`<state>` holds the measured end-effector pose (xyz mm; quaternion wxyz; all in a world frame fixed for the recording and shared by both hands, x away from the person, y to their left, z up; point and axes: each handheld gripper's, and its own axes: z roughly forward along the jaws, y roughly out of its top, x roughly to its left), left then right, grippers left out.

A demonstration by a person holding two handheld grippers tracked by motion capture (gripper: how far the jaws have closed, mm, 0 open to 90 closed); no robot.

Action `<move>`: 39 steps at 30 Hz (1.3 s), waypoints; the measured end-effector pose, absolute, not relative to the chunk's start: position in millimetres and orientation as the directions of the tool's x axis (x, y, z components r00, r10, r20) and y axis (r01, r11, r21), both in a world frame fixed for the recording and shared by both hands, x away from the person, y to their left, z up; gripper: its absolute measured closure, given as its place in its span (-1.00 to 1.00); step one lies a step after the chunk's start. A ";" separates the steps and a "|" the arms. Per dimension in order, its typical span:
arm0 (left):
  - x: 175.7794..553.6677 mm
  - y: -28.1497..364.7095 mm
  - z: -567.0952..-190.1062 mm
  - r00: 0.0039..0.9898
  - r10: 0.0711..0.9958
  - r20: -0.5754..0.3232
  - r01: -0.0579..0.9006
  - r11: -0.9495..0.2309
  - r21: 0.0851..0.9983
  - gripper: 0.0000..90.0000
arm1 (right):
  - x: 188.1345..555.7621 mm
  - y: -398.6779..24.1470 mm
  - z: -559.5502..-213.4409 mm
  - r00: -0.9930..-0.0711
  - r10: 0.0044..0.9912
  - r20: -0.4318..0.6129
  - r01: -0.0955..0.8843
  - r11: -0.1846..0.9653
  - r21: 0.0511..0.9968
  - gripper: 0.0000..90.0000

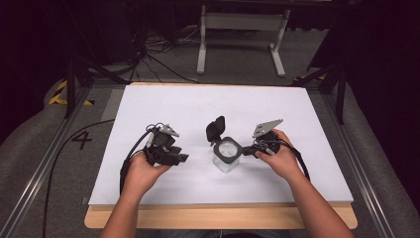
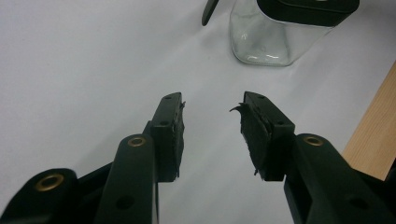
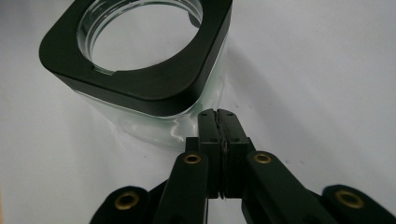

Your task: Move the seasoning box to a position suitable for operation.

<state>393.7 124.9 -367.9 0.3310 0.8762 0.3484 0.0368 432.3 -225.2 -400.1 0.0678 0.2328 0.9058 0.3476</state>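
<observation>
We are holding the left gripper [image 1: 182,157] at the left of the white mat [image 1: 163,104], our left hand [image 1: 144,171] wrapped around its body and its cable [image 1: 125,166] trailing back toward us. In the left gripper view its two jaws are standing well apart with nothing between them, released over bare mat, their worn black pads [image 2: 254,135] facing each other. They are pointing toward the glass jar [image 1: 227,154], which is sitting upright near the middle of the mat, between the two grippers and apart from the left one. The jar is carrying a black square collar [image 3: 154,88] around its round mouth, and its black lid [image 1: 216,128] is tilting up behind it, flipped open; we cannot tell how it is hinged. To the right, our right hand [image 1: 277,154] is holding the right gripper [image 1: 246,148] just beside the jar. In the right gripper view its jaws are pressed together, clenched on nothing, with the tips right at the jar's clear wall below the collar; whether they are touching the glass we cannot tell. The wooden table edge [image 1: 223,217] is showing beyond the mat, nearest us.
</observation>
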 end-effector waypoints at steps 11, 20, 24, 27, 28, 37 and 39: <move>394.1 124.7 -367.4 0.757 0.631 -0.167 0.583 -0.539 0.608 0.30 | 421.7 -219.1 -402.4 -0.903 0.426 0.052 0.358 0.682 0.638 1.00; 397.5 119.9 -366.4 0.766 0.619 -0.174 0.578 -0.543 0.609 0.30 | 412.4 -213.3 -402.8 -0.914 0.402 0.057 0.347 0.700 0.624 1.00; 398.1 118.5 -365.7 0.772 0.611 -0.174 0.573 -0.551 0.606 0.30 | 408.5 -209.0 -403.6 -0.922 0.383 0.055 0.332 0.711 0.620 1.00; 397.7 117.5 -365.2 0.772 0.610 -0.178 0.575 -0.550 0.606 0.30 | 406.6 -207.2 -403.6 -0.924 0.377 0.059 0.330 0.713 0.619 1.00; 397.9 117.1 -364.9 0.776 0.606 -0.175 0.571 -0.556 0.604 0.30 | 405.6 -206.0 -403.4 -0.926 0.372 0.062 0.329 0.715 0.618 1.00; 396.9 108.1 -362.7 0.796 0.576 -0.185 0.559 -0.584 0.589 0.34 | 407.8 -221.6 -393.7 -0.902 0.431 0.033 0.352 0.688 0.635 1.00; 396.6 105.8 -362.3 0.802 0.568 -0.185 0.554 -0.590 0.588 0.35 | 408.0 -225.1 -390.4 -0.899 0.437 0.032 0.354 0.681 0.641 1.00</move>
